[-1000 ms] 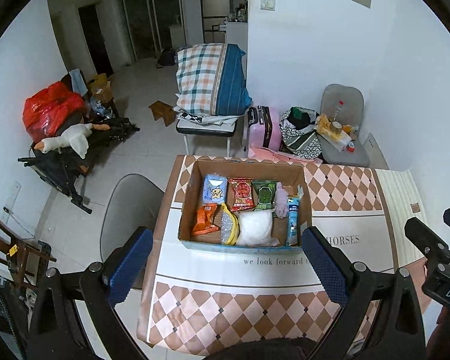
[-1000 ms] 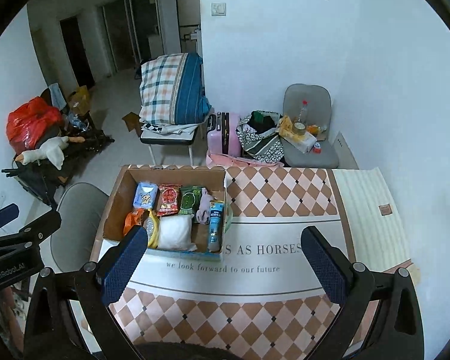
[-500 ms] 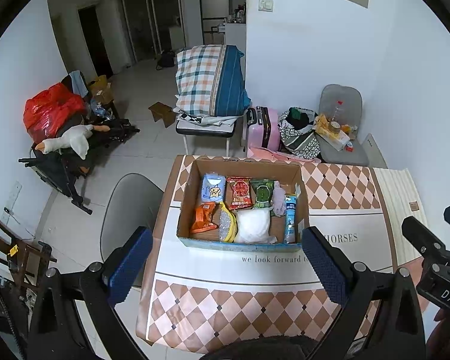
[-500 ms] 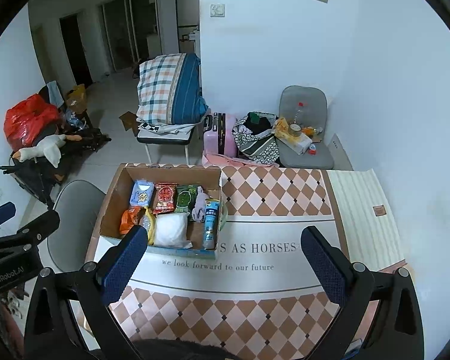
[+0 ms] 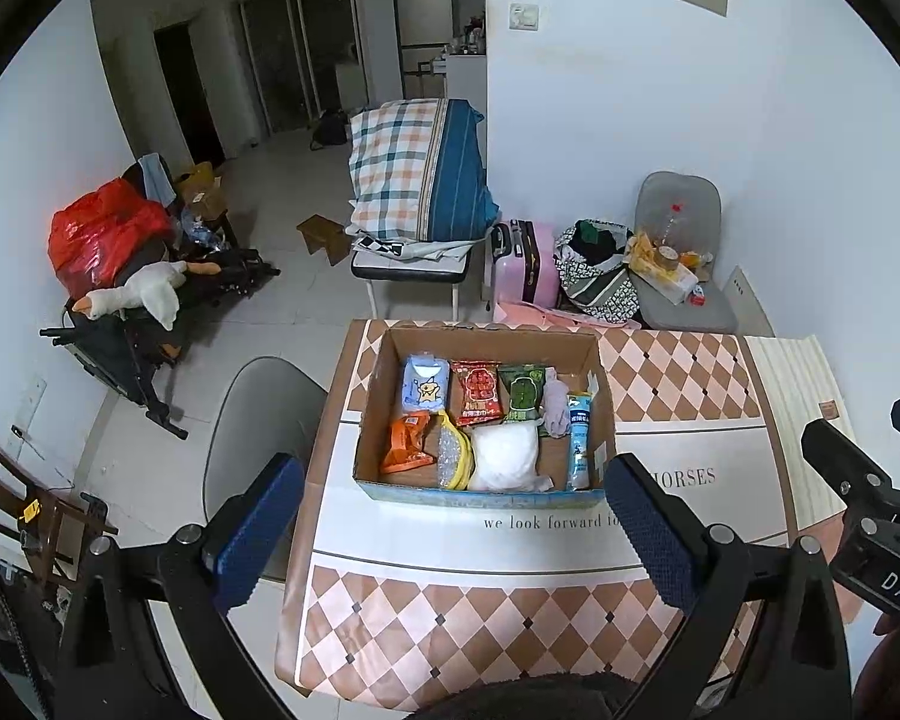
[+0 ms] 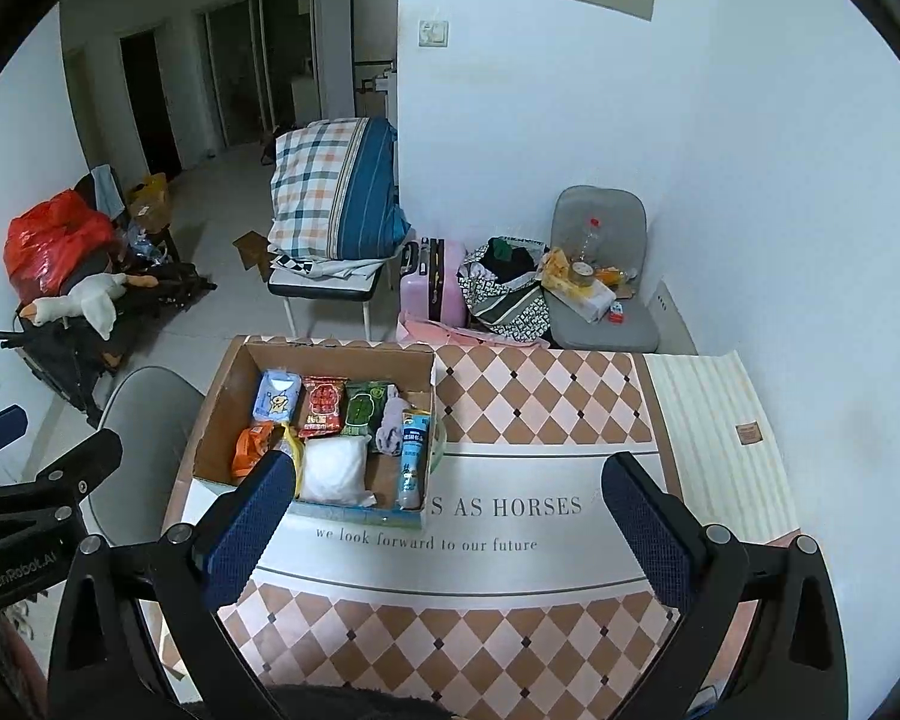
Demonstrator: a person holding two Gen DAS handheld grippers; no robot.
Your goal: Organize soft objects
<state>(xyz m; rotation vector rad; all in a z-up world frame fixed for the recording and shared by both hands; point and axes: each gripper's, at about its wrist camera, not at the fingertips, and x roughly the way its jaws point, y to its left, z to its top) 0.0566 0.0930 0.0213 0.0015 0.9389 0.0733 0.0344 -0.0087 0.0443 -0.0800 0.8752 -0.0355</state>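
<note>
An open cardboard box (image 5: 371, 396) (image 6: 222, 399) stands on the table's left part. It holds soft packets: a blue tissue pack (image 5: 424, 385), a red snack bag (image 5: 479, 393), a green bag (image 5: 523, 391), an orange bag (image 5: 406, 450), a white pillow-like pack (image 5: 504, 456) (image 6: 333, 468), a purple cloth (image 5: 555, 408) and a blue tube (image 5: 579, 441) (image 6: 413, 459). My left gripper (image 5: 456, 531) is open and empty, high above the near table edge in front of the box. My right gripper (image 6: 450, 531) is open and empty, to the right of the box.
The table (image 6: 540, 396) has a diamond-pattern cloth with printed words. A grey chair (image 5: 252, 420) stands left of it. Beyond are a bench with a plaid pillow (image 5: 417, 177), a pink suitcase (image 5: 525, 261), bags, another grey chair (image 6: 600, 276) and a red bag (image 5: 99, 234).
Both grippers have drawn back and up a little, so the box and table sit slightly farther away. Both stay open and empty.
</note>
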